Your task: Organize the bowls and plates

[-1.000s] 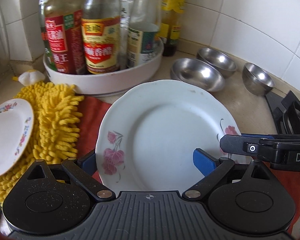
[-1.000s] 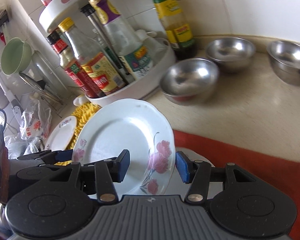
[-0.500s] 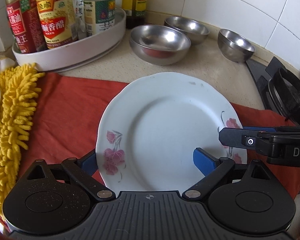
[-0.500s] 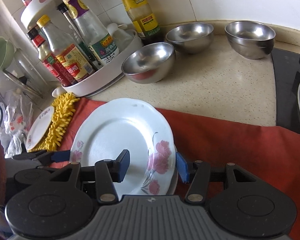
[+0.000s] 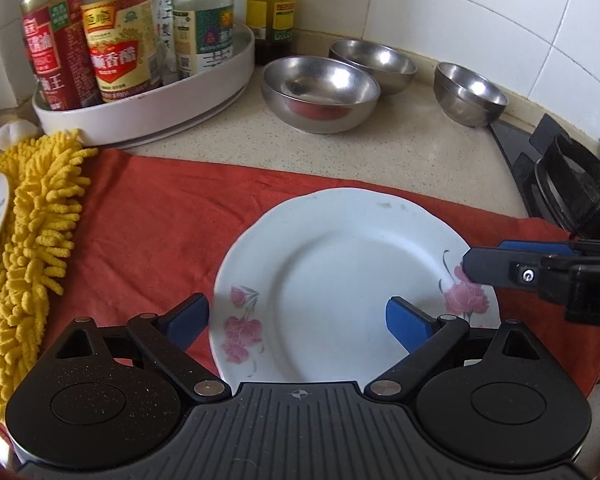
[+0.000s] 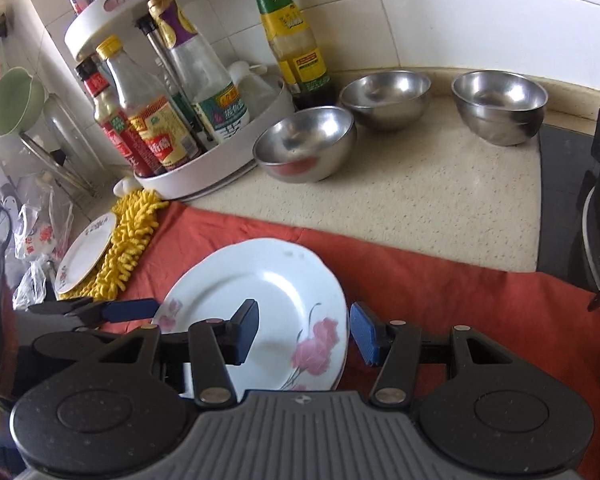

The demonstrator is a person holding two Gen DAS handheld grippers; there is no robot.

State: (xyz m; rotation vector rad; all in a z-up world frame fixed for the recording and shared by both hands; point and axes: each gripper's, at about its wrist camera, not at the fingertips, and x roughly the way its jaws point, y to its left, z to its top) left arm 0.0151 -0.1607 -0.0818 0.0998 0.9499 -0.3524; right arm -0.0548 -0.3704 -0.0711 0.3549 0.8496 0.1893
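A white plate with pink flowers (image 5: 332, 280) (image 6: 268, 280) lies on the red cloth (image 5: 160, 220). My left gripper (image 5: 296, 312) is open wide: its left finger stands just outside the rim with cloth showing between, and its right finger hangs over the plate's face. From the right, my right gripper (image 6: 304, 322) straddles the opposite rim, one finger over the plate and the blue pad just outside the edge, neither pressing. Three steel bowls (image 5: 320, 92) (image 5: 376, 64) (image 5: 470, 94) stand at the back by the wall. A small flowered plate (image 6: 86, 252) rests at the far left.
A yellow chenille cloth (image 5: 32, 240) lies left of the red cloth. A white tray of sauce bottles (image 5: 148, 108) stands at the back left, with one more bottle against the wall. A black stove (image 5: 572, 184) borders the counter on the right. Bare beige counter (image 6: 440, 208) lies between cloth and bowls.
Both grippers and the flowered plate moved right, from above the yellow cloth and bottle tray to the red cloth. The left gripper's left finger has come out from under the rim.
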